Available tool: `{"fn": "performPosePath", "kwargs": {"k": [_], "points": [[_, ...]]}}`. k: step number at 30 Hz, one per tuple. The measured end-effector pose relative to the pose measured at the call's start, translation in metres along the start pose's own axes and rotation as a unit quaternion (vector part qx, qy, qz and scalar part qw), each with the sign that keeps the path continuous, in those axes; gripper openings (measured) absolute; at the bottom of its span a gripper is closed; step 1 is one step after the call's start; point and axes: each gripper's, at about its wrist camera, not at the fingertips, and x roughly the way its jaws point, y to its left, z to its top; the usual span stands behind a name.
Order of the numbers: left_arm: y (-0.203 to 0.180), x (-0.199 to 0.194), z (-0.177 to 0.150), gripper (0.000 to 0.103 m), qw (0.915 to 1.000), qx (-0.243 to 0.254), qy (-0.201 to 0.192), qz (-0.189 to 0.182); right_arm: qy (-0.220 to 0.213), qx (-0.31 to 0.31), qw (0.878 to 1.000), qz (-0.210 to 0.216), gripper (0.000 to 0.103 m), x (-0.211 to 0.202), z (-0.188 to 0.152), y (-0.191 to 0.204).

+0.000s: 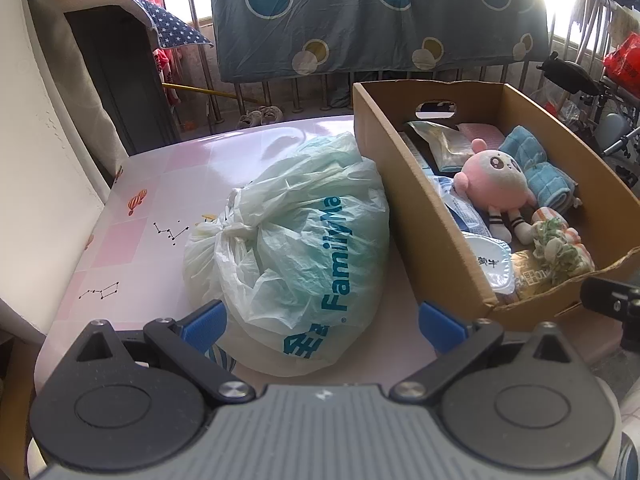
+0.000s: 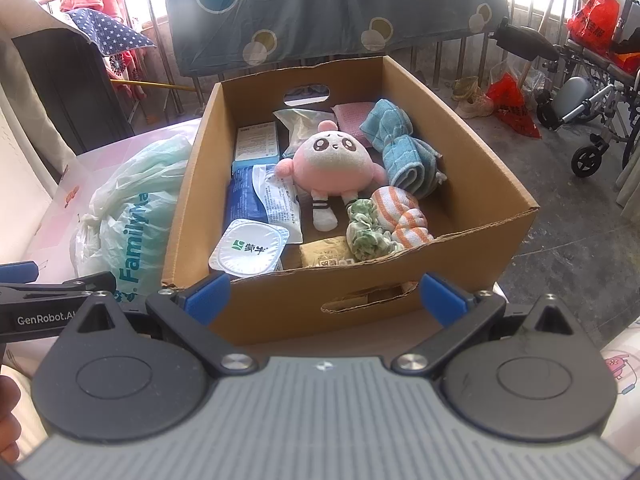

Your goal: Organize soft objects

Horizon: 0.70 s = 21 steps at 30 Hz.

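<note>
Left wrist view: left gripper (image 1: 322,322) hangs low over the pink table (image 1: 168,184), blue fingers (image 1: 208,320) spread wide apart, nothing between them but the near end of a knotted plastic bag (image 1: 296,240) w/ "FamilyMa" print. Bag lies on its side on the table, just beside the left wall of a cardboard box (image 1: 384,184), appears to touch it. Inside the box: pink plush toy (image 1: 496,188) on its back, blue towel (image 1: 536,172) rolled at its right, striped socks (image 1: 560,220) and green scrunchie (image 1: 556,248) toward the near right corner, yogurt cup (image 1: 490,260) near the front wall, flat packets along the left side. Beyond the table: railing w/ a grey-blue sheet w/ circles (image 1: 360,20), a dark cabinet (image 1: 120,80) at left. Bag fills the space straight ahead of the fingers.

Right wrist view: right gripper (image 2: 324,296) sits just in front of the box (image 2: 472,168), its fingers (image 2: 440,294) wide open, empty. Box's near wall w/ torn handle slot stands between the fingers and the contents. Plush toy (image 2: 332,164) lies mid-box, towel (image 2: 404,152) right of it, socks (image 2: 404,216) and scrunchie (image 2: 366,232) in front, touching each other; yogurt cup (image 2: 252,250) front left, packets (image 2: 256,144) behind it. Bag (image 2: 132,208) left of box. Left gripper's (image 2: 20,272) side shows at far left edge. Wheelchair (image 2: 592,120) and red bags (image 2: 512,108) on the floor at right, well apart from the table.
</note>
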Motion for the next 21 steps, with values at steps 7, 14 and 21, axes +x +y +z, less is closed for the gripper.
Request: {"fn": "performPosePath", "kwargs": {"k": [7,14,21], "points": [[-0.0025,-0.0013,0.0029,0.103,1.0000,0.001,-0.004,-0.007,-0.003,-0.001,1.000,-0.006,0.102,-0.0037,0.0037,-0.0020],[-0.0058,-0.0002,0.0049,0.103,0.9999,0.001,-0.004,-0.013,-0.003,-0.001,1.000,-0.012,0.102,-0.0049,0.0049,-0.0042],[-0.0058,0.0003,0.0056,0.103,0.9999,0.000,-0.004,-0.015,-0.003,0.000,1.000,-0.013,0.102,-0.0053,0.0046,-0.0040]]}}
